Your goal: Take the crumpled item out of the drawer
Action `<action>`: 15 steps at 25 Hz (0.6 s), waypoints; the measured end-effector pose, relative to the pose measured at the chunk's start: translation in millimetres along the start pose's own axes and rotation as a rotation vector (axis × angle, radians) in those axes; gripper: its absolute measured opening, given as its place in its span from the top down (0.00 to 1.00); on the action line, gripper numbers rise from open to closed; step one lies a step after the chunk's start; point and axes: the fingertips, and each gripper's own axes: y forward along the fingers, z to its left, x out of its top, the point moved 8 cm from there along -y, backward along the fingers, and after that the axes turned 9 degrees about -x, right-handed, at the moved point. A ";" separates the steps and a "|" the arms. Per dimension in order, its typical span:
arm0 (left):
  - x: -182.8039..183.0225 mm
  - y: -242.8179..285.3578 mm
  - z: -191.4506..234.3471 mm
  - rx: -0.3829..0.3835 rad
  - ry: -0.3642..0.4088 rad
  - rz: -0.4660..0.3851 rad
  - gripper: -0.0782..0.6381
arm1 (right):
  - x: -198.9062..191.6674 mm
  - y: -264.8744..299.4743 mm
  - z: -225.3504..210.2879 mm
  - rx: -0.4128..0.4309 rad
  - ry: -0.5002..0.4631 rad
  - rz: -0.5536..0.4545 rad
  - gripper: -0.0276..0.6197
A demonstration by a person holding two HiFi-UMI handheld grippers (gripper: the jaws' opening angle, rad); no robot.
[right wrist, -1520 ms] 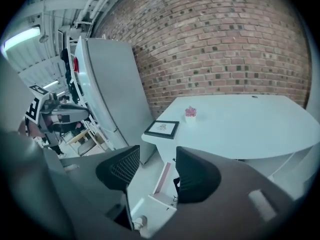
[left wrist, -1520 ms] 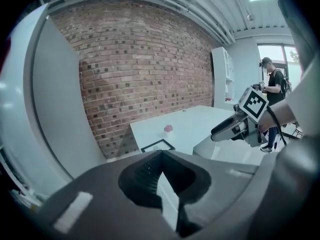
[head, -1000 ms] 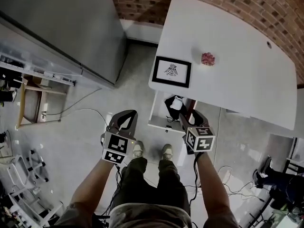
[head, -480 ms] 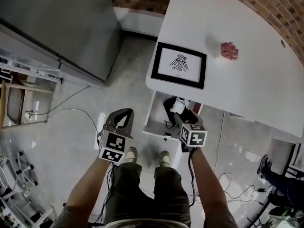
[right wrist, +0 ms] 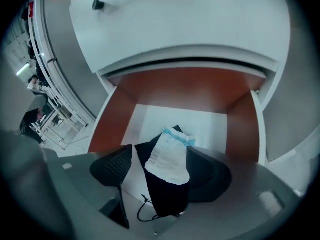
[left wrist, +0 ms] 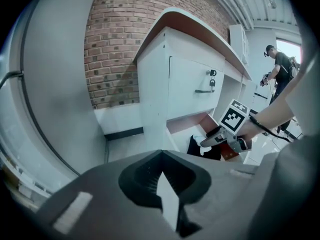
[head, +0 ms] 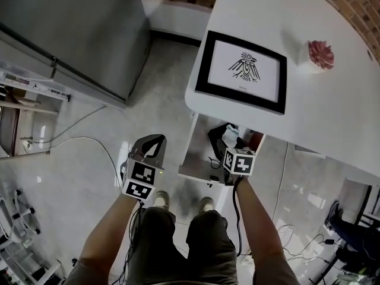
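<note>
Right now the right gripper (right wrist: 161, 170) hangs over the open drawer (right wrist: 200, 118), jaws wide apart around the crumpled white paper (right wrist: 170, 156), which lies on a black item (right wrist: 167, 196) inside the drawer. Left gripper (left wrist: 161, 153) is closed and empty, held over the floor (head: 89, 153).

Left arm (head: 107, 236) holds the left gripper (head: 153, 140) out, jaws pinched together — right arm (head: 254, 218) pushes the right gripper (head: 228, 146) forward, jaws apart.

desk top (head: 332, 105) matt wht; slip (right wrist: 169, 156) creased paper; wall (left wrist: 117, 44) rough brick
</note>
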 end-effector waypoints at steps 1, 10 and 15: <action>-4.0 4.9 0.7 0.000 0.002 0.003 0.89 | -3.6 7.4 -1.5 -0.010 0.002 0.003 0.41; -13.8 13.7 -6.8 -0.009 0.005 0.024 0.89 | -20.2 29.2 -8.4 -0.087 0.023 0.009 0.63; 2.8 -6.9 -21.2 -0.014 0.016 0.046 0.89 | -14.9 -6.4 -7.7 -0.052 0.040 0.002 0.84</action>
